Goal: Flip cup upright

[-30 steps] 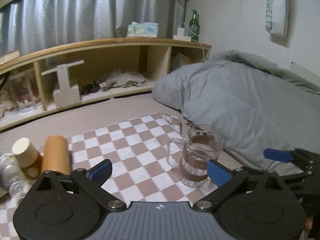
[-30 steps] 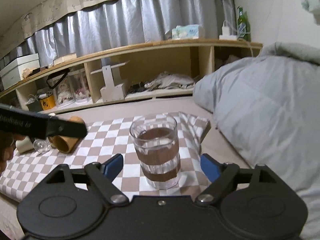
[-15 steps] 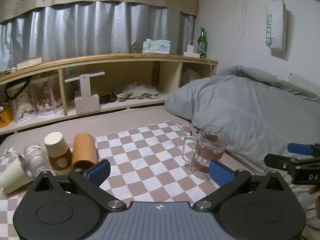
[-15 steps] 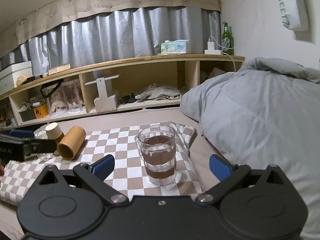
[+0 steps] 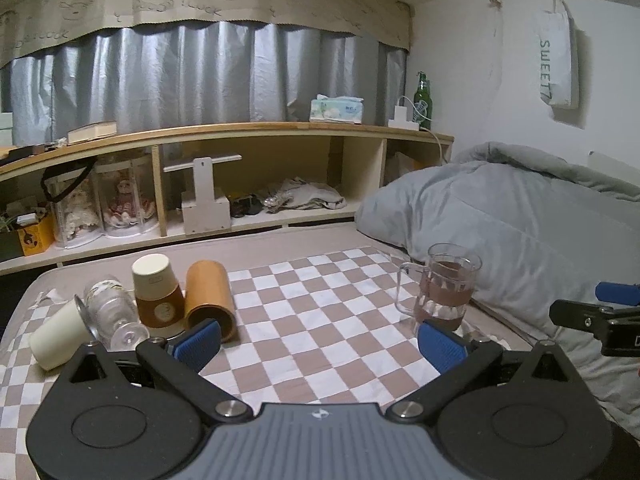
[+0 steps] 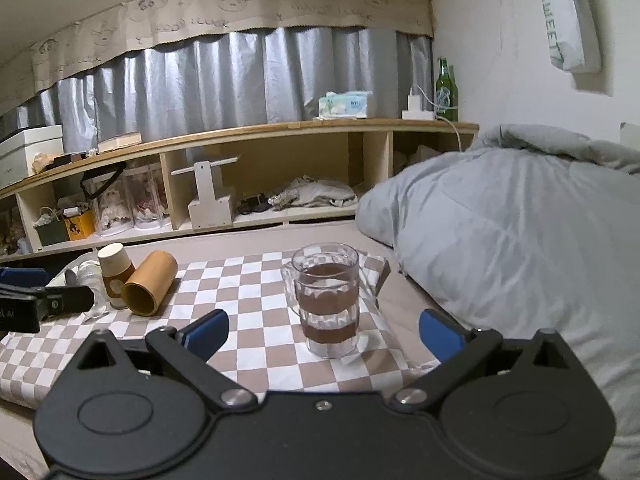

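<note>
Glass mug [image 6: 327, 300]: stands upright near the right edge of the checkered cloth [image 5: 320, 320], handle toward the left, with brown bands showing through the clear wall; whether these are liquid or a pattern I cannot tell.
Mug and right gripper [image 6: 324, 332]: in the right wrist view the mug sits between the two blue pads, beyond their tips, touching neither.
Right gripper fingers: spread wide apart, holding nothing.
Mug and left gripper [image 5: 320, 340]: in the left wrist view the mug [image 5: 444, 286] stands just past the right blue pad [image 5: 442, 346], outside the gap between the fingers.
Left gripper fingers: spread wide apart, holding nothing.
Other cups: at the left end of the cloth an orange cylindrical cup [image 5: 210, 300] lies on its side with its open end toward the camera; beside it a brown paper cup [image 5: 154, 294] stands mouth down, then a clear glass [image 5: 114, 314] and a cream cup [image 5: 56, 336], both on their sides.
Grey duvet [image 5: 520, 224]: piled to the right of the cloth, close behind the mug.
Wooden shelf [image 5: 240, 132]: runs along the back, under the grey curtain [image 5: 200, 76].
</note>
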`<state>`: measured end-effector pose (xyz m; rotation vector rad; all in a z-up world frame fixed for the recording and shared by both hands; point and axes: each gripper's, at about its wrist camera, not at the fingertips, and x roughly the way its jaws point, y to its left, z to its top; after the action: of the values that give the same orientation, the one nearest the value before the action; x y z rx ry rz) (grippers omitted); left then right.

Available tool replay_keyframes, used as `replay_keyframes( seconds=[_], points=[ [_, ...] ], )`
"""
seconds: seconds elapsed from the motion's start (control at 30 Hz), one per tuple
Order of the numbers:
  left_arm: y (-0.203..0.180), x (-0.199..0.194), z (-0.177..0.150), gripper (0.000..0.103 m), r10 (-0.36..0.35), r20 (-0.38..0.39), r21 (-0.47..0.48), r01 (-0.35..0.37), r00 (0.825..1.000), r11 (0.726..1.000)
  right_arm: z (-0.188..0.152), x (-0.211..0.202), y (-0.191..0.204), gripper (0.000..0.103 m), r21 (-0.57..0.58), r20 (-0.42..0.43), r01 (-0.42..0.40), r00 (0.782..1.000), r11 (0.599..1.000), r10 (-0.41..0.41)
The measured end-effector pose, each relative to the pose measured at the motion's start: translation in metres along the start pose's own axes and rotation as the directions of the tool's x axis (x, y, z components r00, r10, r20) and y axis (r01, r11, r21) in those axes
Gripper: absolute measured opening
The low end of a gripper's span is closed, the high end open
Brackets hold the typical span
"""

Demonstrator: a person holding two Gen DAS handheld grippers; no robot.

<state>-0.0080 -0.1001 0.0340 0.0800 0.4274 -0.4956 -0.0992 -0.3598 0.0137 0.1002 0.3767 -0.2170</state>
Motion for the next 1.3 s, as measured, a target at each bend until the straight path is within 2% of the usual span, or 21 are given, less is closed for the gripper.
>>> replay_keyframes(
  seconds=[0.17,0.53,0.87,1.3],
  points=[
    [0.01,0.001,-0.009,0.103,0.003,0.011,-0.026,-0.003,1.0,1.0,-0.009,0.001,0.01,0.103,-0.003,-0.003,-0.01,1.0,1.0,0.01],
    [0.011,0.012,-0.027,0.103,0.019,-0.001,0.004,-0.019,1.0,1.0,-0.025,0.006,0.023,0.103,-0.01,0.007,0.06,0.998,0.998,-0.06],
    [0.01,0.007,-0.027,0.103,0.029,0.035,0.007,-0.029,0.999,1.0,-0.027,0.002,0.024,0.103,-0.017,0.034,0.07,0.997,0.997,-0.069],
    [0.009,0.006,-0.027,0.103,0.028,0.04,0.012,-0.028,0.999,1.0,-0.028,-0.001,0.026,0.103,-0.03,0.039,0.074,0.997,0.997,-0.073]
  ],
)
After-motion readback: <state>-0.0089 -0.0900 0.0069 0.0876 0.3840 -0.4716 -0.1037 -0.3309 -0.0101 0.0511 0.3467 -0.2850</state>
